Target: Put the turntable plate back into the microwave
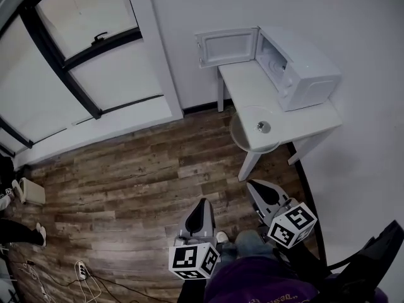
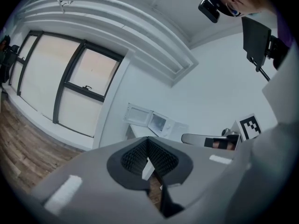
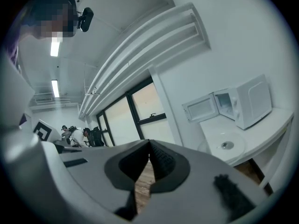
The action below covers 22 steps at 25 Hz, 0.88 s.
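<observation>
Holds left tongs [image 1: 202, 202] and right tongs [image 1: 254, 186] shut, empty, above wood floor [image 1: 126, 169], short of turntable plate [image 1: 255, 128] overhanging tabletop [image 1: 315, 122] edge.

Black-framed windows [image 1: 76, 24] line a white wall [image 1: 189, 11] above the wood-plank floor [image 1: 126, 175]; a white counter [image 1: 246, 84] stands alongside.

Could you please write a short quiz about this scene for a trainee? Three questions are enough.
1. True or false: the microwave door stands open.
2. Where is the turntable plate? A: inside the microwave. B: on the table. C: on the floor.
3. What do the left gripper and the right gripper hold?
Key: 1 true; 2 B; 3 nothing, both are shut and empty.
</observation>
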{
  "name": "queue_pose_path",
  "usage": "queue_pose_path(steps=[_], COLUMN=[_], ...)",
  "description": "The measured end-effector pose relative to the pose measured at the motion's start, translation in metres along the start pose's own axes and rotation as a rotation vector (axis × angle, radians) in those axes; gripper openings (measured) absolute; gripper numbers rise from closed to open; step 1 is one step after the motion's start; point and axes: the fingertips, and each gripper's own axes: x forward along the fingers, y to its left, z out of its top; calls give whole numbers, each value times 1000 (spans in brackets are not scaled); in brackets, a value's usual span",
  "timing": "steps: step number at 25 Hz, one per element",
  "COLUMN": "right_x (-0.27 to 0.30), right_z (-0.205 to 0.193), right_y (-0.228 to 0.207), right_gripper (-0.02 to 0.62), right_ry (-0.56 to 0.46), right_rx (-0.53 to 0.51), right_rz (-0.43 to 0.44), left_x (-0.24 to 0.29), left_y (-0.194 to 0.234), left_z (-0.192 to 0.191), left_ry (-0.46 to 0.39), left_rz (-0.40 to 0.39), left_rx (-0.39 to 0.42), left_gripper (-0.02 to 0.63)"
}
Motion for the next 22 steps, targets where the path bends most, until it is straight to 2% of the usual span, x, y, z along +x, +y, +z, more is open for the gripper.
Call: queue_pose_path(steps=[6, 10, 12, 16, 22], right_x=[35, 65, 87, 138, 188], right_z=[-2, 20, 27, 30, 46], right_y=[-32, -60, -73, -100, -150], right_gripper=[9, 9, 9, 9, 9], right_ry=[9, -77, -96, -68, -85], right_rx=[48, 89, 82, 99, 173], right_rz=[-87, -143, -149, -163, -242], left_x=[33, 62, 83, 132, 219], left_y=[38, 64, 78, 98, 105], left_z=[3, 22, 27, 38, 66], left_ry=[33, -13, 1, 73, 148], left_rz=[20, 50, 50, -11, -125], left_rx=[-46, -16, -11, -12, 48], left_gripper=[6, 6, 6, 6, 6])
